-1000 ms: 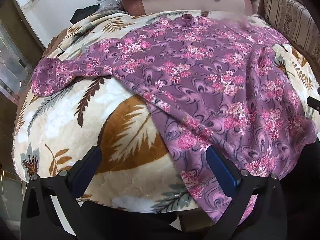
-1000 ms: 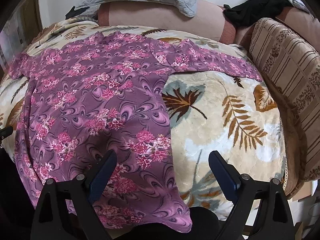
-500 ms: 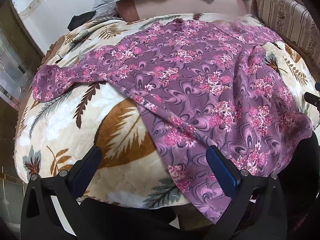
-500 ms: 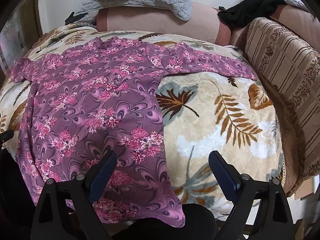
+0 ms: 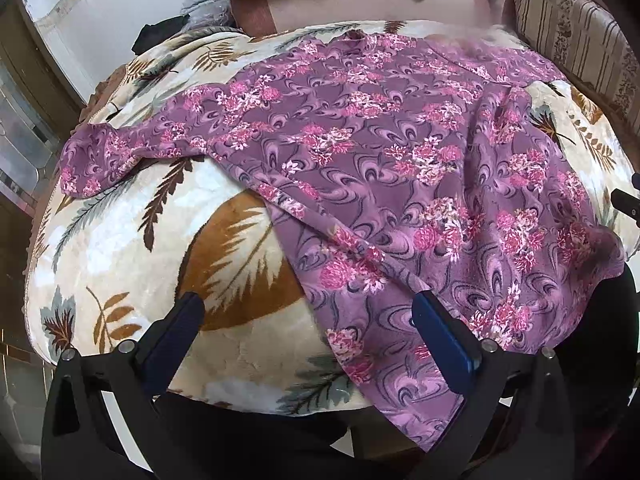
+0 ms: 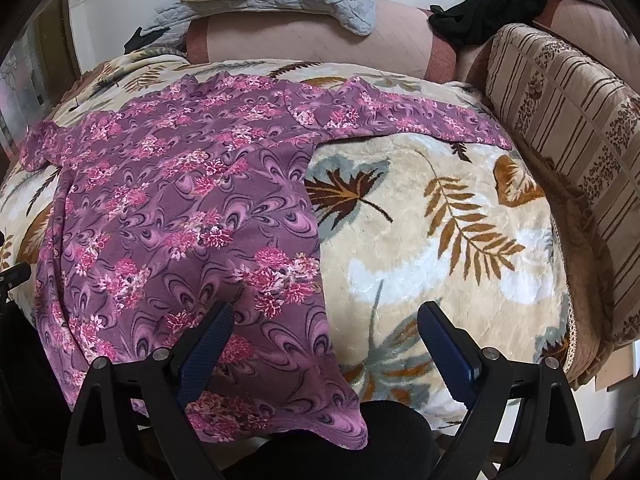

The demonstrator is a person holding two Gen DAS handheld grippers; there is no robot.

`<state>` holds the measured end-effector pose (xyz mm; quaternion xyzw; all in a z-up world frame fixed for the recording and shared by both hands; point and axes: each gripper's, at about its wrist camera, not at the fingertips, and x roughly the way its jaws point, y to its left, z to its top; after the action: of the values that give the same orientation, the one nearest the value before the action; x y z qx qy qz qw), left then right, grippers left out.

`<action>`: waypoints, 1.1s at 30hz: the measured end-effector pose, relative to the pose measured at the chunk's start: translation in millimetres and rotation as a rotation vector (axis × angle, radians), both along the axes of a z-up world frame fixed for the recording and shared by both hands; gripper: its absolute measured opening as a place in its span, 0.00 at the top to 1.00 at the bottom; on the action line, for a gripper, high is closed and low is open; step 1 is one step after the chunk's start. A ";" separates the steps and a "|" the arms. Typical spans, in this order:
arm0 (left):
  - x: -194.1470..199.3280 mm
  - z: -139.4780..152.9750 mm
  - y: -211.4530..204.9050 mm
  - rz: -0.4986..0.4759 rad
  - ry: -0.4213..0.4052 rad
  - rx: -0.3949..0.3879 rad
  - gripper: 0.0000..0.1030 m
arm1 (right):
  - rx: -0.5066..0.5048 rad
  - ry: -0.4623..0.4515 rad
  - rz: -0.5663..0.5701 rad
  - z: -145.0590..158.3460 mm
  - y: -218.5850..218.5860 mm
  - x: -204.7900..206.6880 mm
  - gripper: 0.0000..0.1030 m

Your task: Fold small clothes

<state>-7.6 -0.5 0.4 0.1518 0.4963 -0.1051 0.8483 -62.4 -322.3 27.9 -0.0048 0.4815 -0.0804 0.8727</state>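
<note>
A purple long-sleeved top with pink flowers (image 5: pixel 380 176) lies spread flat on a leaf-patterned blanket (image 5: pixel 132 248), sleeves out to both sides, hem hanging over the near edge. It also shows in the right wrist view (image 6: pixel 180 208). My left gripper (image 5: pixel 308 320) is open and empty above the hem's left corner. My right gripper (image 6: pixel 324 328) is open and empty above the hem's right corner. Its edge shows in the left wrist view (image 5: pixel 626 202).
The blanket (image 6: pixel 440 220) covers a rounded bed or couch. A striped cushion (image 6: pixel 568 128) lies along the right side. A pink bolster (image 6: pixel 320 40) with a grey quilt (image 6: pixel 312 0) and black clothing (image 6: pixel 492 0) lies at the back.
Both grippers have drawn back slightly toward the near edge; the top sits a little farther away in both views. Both stay open.
</note>
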 end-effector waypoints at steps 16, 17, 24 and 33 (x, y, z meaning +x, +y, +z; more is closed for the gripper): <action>31.0 -9.3 51.7 0.208 0.178 -0.211 0.00 | 0.138 0.062 -0.112 -21.5 -43.1 -0.7 0.10; 31.4 -12.5 51.3 0.211 0.202 -0.231 0.00 | 0.158 0.075 -0.110 -25.7 -44.7 -0.5 0.10; 25.7 -33.9 1.5 0.085 0.390 -0.332 0.00 | 0.284 0.187 -0.020 -58.5 -30.4 0.7 0.13; 38.5 -38.1 -13.8 0.112 0.435 -0.242 0.76 | 0.370 0.166 0.100 -53.4 -21.4 -10.6 0.97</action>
<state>30.9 -14.3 -37.6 -0.0046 0.6586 -0.1468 0.7380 -73.0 -343.6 -25.5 0.1252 0.5576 0.0534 0.8189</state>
